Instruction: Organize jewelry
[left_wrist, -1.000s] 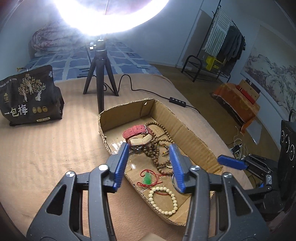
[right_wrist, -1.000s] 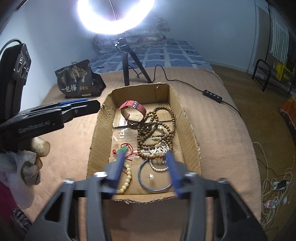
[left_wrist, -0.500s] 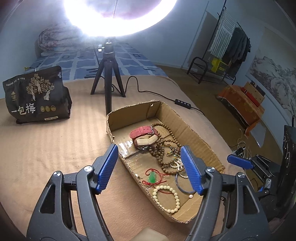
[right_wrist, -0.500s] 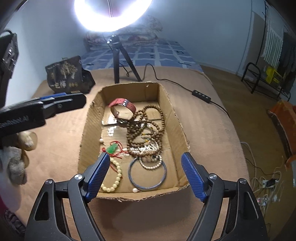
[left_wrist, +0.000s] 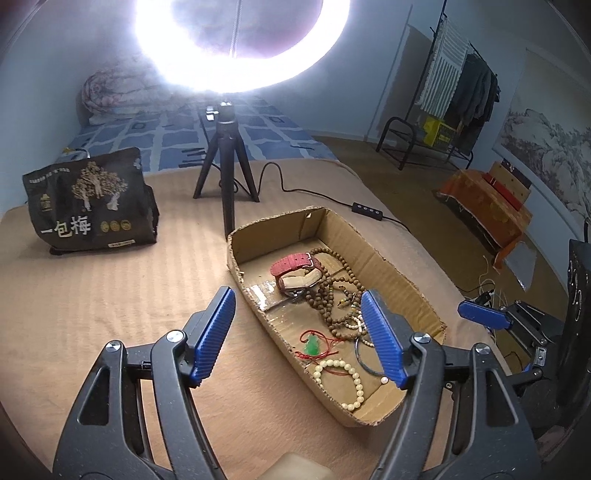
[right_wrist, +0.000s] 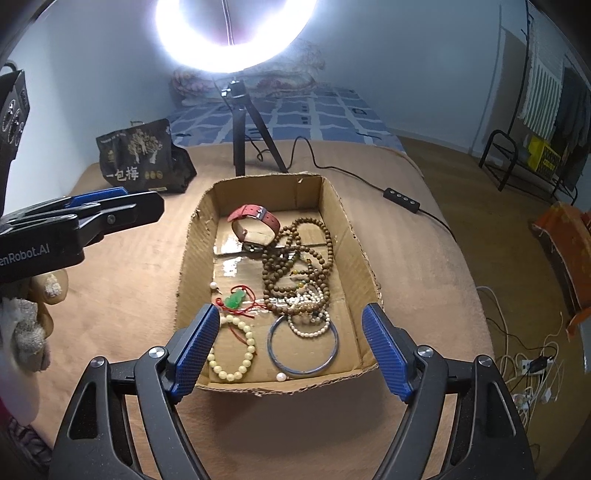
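A shallow cardboard box (right_wrist: 343, 225) (left_wrist: 391, 266) on the tan blanket holds the jewelry: a red-strap watch (right_wrist: 255, 225) (left_wrist: 295, 269), brown wooden bead strands (right_wrist: 295, 262) (left_wrist: 332, 295), a green pendant on red cord (right_wrist: 235, 300) (left_wrist: 313, 345), a cream bead bracelet (right_wrist: 236, 350) (left_wrist: 347, 380), a blue bangle (right_wrist: 303, 343) and small white beads. My left gripper (left_wrist: 297, 336) is open and empty, above the box's left edge. My right gripper (right_wrist: 290, 349) is open and empty, over the box's near end. The left gripper also shows in the right wrist view (right_wrist: 110, 210).
A ring light on a black tripod (right_wrist: 240, 129) (left_wrist: 225, 173) stands behind the box, its cable and switch (right_wrist: 400, 195) running right. A black snack bag (right_wrist: 144, 158) (left_wrist: 88, 199) sits at the back left. The bed edge drops off at right.
Both grippers opened wide and pulled back and up from the box. The jewelry lies in the box as before.
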